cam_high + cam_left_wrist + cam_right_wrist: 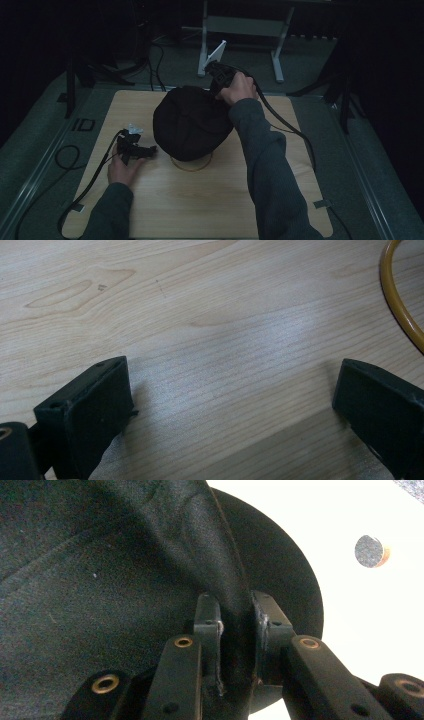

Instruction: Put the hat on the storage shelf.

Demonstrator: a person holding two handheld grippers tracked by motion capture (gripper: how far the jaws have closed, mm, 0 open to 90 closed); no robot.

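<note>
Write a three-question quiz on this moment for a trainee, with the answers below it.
1. True or false: the right gripper is shut on a fold of the black hat.
2. The left gripper is: A) clamped on the hat's brim, B) open over the bare wooden table, C) holding the yellow ring.
3. Fill in: a thin yellow ring lies on the table partly under the ____.

Key
1. True: in the right gripper view its jaws pinch a ridge of black fabric.
2. B: in the left gripper view the jaws stand wide apart with nothing but wood between them.
3. Hat: in the high view the ring's near arc peeks out below it.
</note>
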